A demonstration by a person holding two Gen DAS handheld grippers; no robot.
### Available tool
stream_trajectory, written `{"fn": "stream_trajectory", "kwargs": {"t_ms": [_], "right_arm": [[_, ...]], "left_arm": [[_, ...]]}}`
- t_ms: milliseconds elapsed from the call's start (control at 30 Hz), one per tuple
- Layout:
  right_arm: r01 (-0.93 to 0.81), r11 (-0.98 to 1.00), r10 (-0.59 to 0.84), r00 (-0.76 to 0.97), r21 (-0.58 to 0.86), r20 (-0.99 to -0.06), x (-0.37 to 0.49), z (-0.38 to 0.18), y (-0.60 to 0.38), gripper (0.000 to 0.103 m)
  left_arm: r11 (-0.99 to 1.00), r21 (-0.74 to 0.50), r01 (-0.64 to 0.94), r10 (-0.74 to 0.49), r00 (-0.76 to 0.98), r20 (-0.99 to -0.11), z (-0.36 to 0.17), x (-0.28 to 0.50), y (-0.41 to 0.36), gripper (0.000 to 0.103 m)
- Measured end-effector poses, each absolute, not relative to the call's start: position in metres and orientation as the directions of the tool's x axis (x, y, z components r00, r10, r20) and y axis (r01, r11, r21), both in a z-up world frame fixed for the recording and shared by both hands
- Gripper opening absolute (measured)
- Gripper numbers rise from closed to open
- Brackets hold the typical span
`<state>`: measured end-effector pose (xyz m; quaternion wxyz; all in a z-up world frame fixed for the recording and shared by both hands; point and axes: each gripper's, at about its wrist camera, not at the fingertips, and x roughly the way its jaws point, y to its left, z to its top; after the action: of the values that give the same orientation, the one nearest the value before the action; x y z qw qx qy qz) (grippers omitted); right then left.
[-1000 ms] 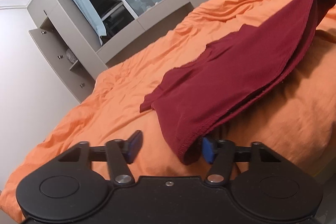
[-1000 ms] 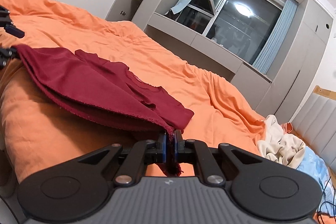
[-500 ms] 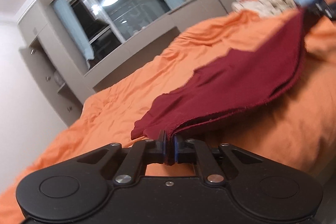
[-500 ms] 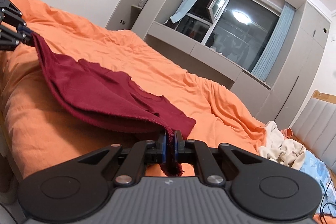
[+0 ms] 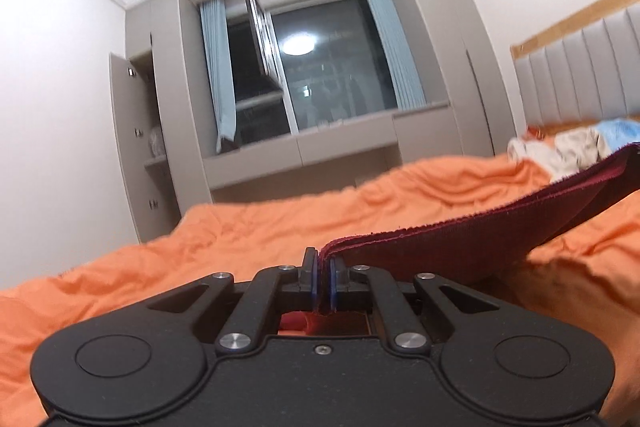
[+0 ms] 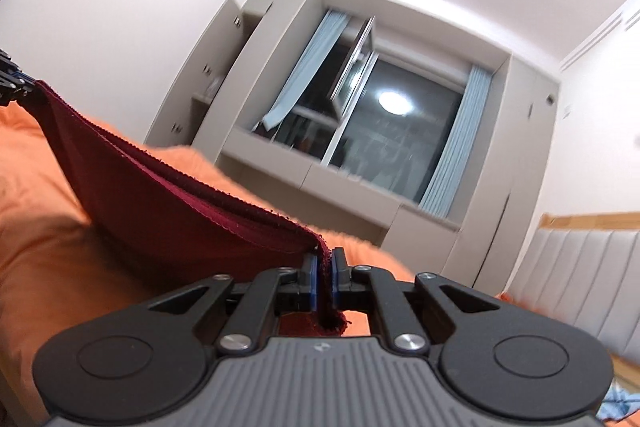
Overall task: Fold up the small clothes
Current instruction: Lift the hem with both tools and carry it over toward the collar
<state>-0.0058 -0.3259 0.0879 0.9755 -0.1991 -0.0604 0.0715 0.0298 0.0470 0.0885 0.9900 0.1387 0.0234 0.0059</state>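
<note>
— Two corners of the dark red knitted garment (image 5: 460, 243) are pinched, one in the left gripper (image 5: 321, 277), one in the right gripper (image 6: 324, 277), both clamped tight on its hem; it hangs stretched between them above the bed.

— And underneath?

— A rumpled orange bedsheet (image 5: 248, 239). Pale crumpled clothes (image 5: 568, 147) lie by the grey padded headboard (image 5: 580, 71). Beyond, a dark window (image 6: 384, 131) with blue curtains (image 5: 218, 75), and grey built-in cupboards (image 5: 132, 131).

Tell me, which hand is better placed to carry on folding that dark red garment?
Neither, probably: the left gripper and right gripper each pinch one end of the red garment, stretched above the orange bed; they likely move together.
</note>
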Motion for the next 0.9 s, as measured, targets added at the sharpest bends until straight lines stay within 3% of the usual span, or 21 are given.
{"fn": "stream_trajectory", "kwargs": {"t_ms": [233,367,700,900], "right_arm": [[-0.119,0.91,0.18,0.976,-0.396,0.121,-0.045,0.113,-0.343,0.007],[-0.132,0.91,0.187,0.977,-0.394,0.106,-0.029,0.113,-0.342,0.007],[-0.148,0.902,0.209,0.972,-0.405,0.11,0.073,0.129,-0.329,0.008],[-0.129,0.873,0.19,0.978,-0.471,0.084,0.161,0.113,-0.314,0.008]], "left_arm": [[0.967,0.251,0.028,-0.04,0.998,0.041,0.119,-0.023,0.032,0.005],[0.969,0.241,0.051,-0.06,0.998,0.029,0.123,-0.03,0.029,0.005],[0.977,0.209,0.032,-0.037,0.999,0.018,0.126,0.019,0.041,0.006],[0.972,0.232,0.024,-0.028,1.0,0.012,0.134,0.092,0.042,0.007]]}}
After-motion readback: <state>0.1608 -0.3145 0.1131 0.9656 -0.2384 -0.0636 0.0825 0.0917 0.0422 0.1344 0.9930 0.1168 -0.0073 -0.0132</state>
